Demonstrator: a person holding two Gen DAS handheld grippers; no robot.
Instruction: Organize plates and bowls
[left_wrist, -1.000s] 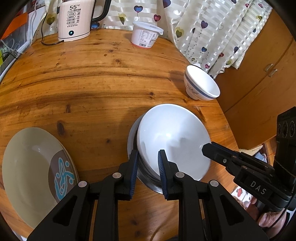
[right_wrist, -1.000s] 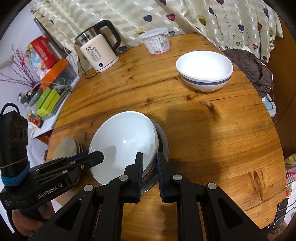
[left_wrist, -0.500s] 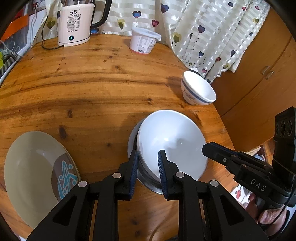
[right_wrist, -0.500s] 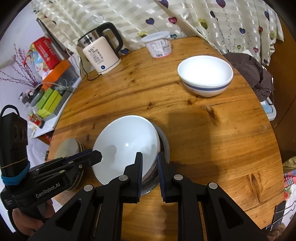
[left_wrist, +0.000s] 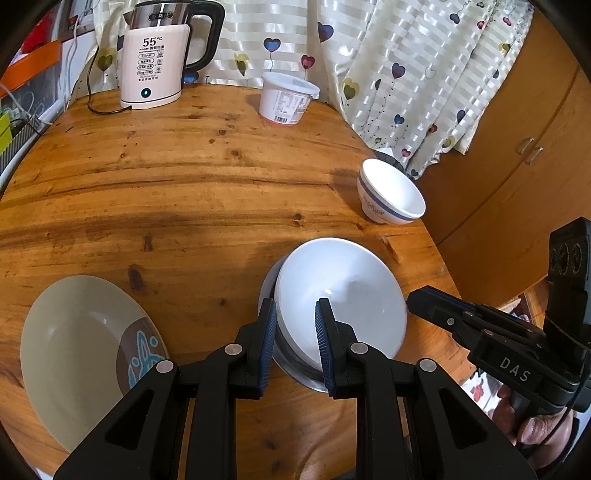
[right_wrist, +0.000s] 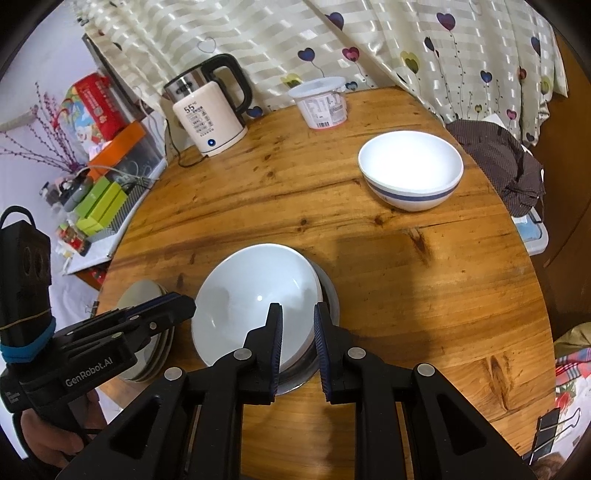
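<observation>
Bowls sit nested near the front of the round wooden bench (left_wrist: 207, 177): a white bowl (left_wrist: 343, 295) rests inside a steel bowl (left_wrist: 295, 369), whose metal rim shows only as a crescent along its near side. We hold this stack from both sides at once. The left gripper (left_wrist: 293, 347) straddles the near-left rim, one finger outside the steel wall and the other inside the white bowl, the jaws narrowed to a pinch on the two rims. The right gripper (right_wrist: 297, 345) does the same on the opposite side. We judge that the two-sided hold is there because the stack is wide and smooth-walled; one pinch on a glazed rim could let it tip or slip. Whether the stack is lifted or rests on the bench, we cannot tell.

To the left of the stack lies a beige plate (left_wrist: 81, 350) with a blue motif, which in the right wrist view looks like the top of a small pile of plates. Well beyond the stack, near the far right edge, stands a blue-banded bowl (right_wrist: 410, 170), apart from everything. It probably belongs in the stack too. A kettle (left_wrist: 155, 62) and a lidded tub (left_wrist: 284, 96) stand at the back, clear of the work.
</observation>
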